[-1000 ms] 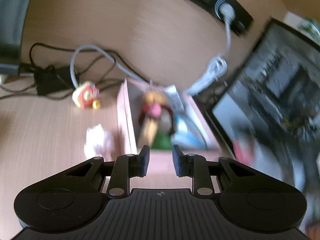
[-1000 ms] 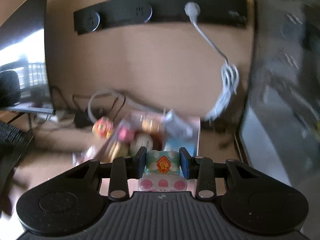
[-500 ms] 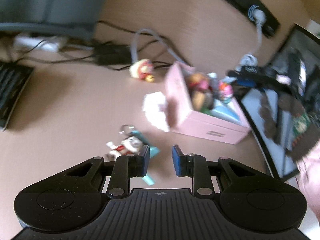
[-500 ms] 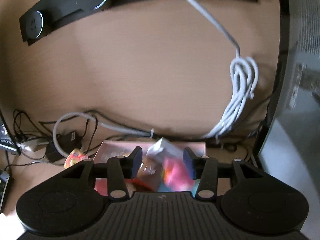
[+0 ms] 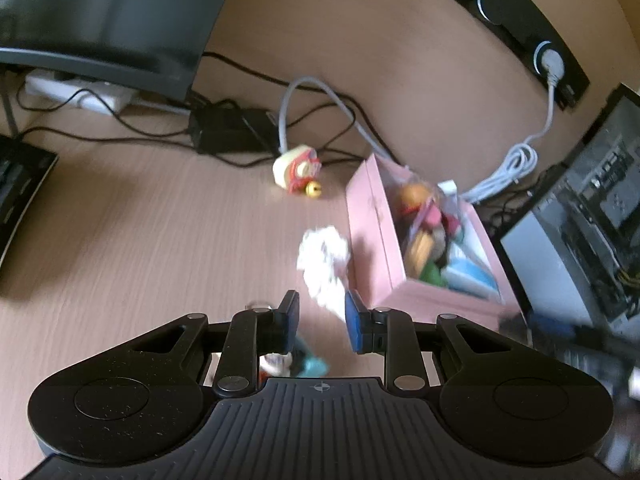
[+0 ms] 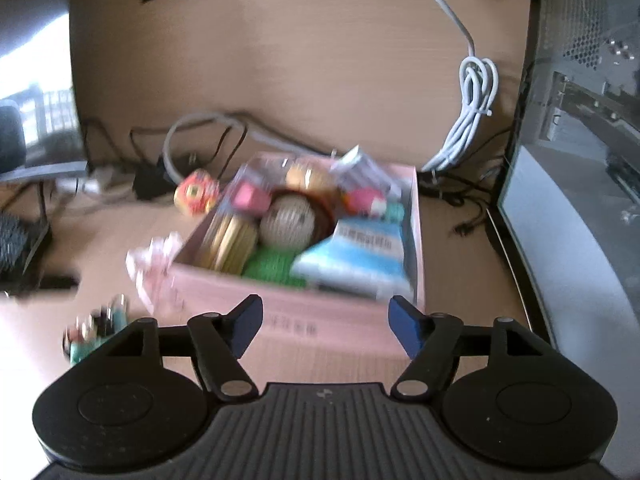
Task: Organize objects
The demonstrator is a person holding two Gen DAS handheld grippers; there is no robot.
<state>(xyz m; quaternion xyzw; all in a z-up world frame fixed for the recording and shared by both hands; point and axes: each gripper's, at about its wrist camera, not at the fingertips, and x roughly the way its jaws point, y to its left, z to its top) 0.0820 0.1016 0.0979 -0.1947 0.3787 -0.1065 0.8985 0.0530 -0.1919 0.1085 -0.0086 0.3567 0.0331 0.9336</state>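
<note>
A pink box (image 6: 340, 320) full of small toys stands on the wooden desk; it also shows in the left wrist view (image 5: 376, 240). My right gripper (image 6: 326, 326) is open and empty, just in front of the box. My left gripper (image 5: 322, 318) is open with a narrow gap and empty. It hovers over a small teal-and-white figure (image 5: 304, 364), beside a white fluffy toy (image 5: 324, 258). A round red-and-cream toy (image 5: 298, 170) lies left of the box. The teal figure (image 6: 94, 330) and the white toy (image 6: 154, 266) also show in the right wrist view.
A monitor (image 5: 100, 20) and a tangle of black cables with a power brick (image 5: 228, 132) lie at the back left. A keyboard (image 5: 20, 192) is at the far left. A computer case (image 6: 580, 160) stands right of the box. A coiled white cable (image 6: 472, 108) hangs from the wall socket strip.
My right gripper let go of the toy it held, opened wide and pulled back from the box. My left gripper swung left and down over the teal figure.
</note>
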